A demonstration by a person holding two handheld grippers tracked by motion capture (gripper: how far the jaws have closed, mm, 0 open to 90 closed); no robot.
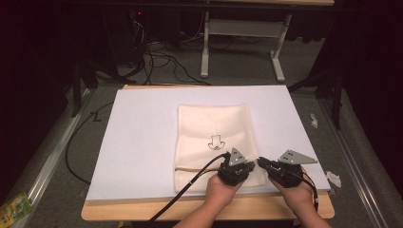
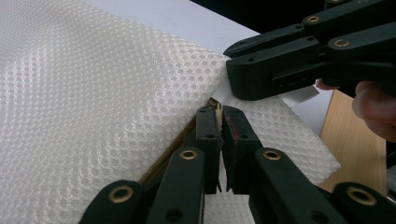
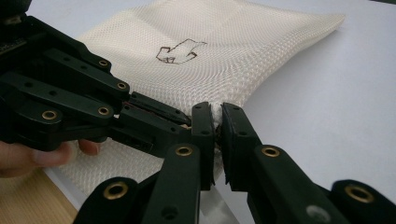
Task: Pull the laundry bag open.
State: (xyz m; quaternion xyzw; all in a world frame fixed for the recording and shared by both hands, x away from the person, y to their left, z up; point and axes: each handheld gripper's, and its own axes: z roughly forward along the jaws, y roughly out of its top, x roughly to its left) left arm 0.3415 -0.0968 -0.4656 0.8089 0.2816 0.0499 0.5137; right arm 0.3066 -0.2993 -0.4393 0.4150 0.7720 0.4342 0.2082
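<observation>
Item: cream mesh laundry bag, flat on the white tabletop, near edge towards me. My left gripper had just closed on its near hem; my right gripper pinched the near right corner. Advice: lift both evenly, fabric taut.

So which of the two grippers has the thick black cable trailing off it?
The left gripper, pinching the cream mesh bag's near edge. Its thick cable curves toward the table's front; the right gripper has none like it.
</observation>
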